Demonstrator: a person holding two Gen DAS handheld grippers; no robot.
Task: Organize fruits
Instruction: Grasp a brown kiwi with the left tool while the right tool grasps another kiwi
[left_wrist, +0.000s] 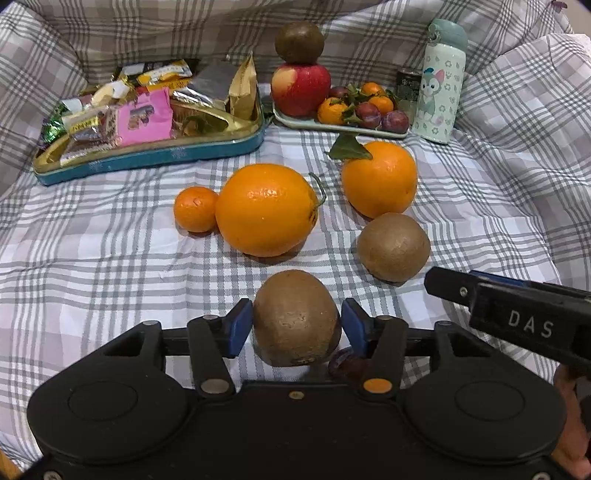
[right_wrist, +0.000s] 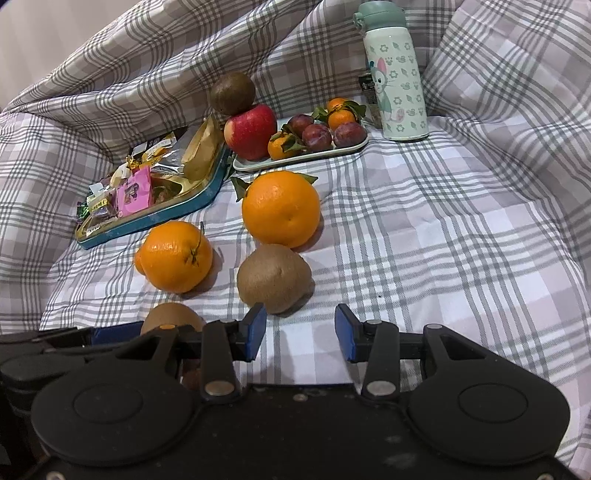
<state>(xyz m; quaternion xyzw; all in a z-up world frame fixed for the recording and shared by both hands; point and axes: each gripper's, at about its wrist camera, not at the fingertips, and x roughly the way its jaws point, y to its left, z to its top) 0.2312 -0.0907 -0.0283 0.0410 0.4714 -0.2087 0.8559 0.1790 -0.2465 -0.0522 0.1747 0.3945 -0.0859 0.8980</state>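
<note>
My left gripper (left_wrist: 297, 325) is open around a brown kiwi (left_wrist: 295, 317) that rests on the checked cloth; its blue pads stand close to the kiwi's sides. A dark plum (left_wrist: 347, 363) lies partly hidden under its right finger. Ahead are two big oranges (left_wrist: 266, 210) (left_wrist: 380, 179), a small mandarin (left_wrist: 195, 208) and a second kiwi (left_wrist: 393, 245). My right gripper (right_wrist: 300, 332) is open and holds nothing, just short of that second kiwi (right_wrist: 273, 277). At the back, a pale plate (left_wrist: 332, 126) carries an apple (left_wrist: 301, 88) with a kiwi on top, mandarins and plums.
A teal tin (left_wrist: 147, 157) full of snack packets sits at the back left. A patterned bottle (left_wrist: 439, 81) and a dark can (left_wrist: 408, 86) stand right of the plate. The checked cloth rises in folds behind and on both sides. A hand shows at the lower right.
</note>
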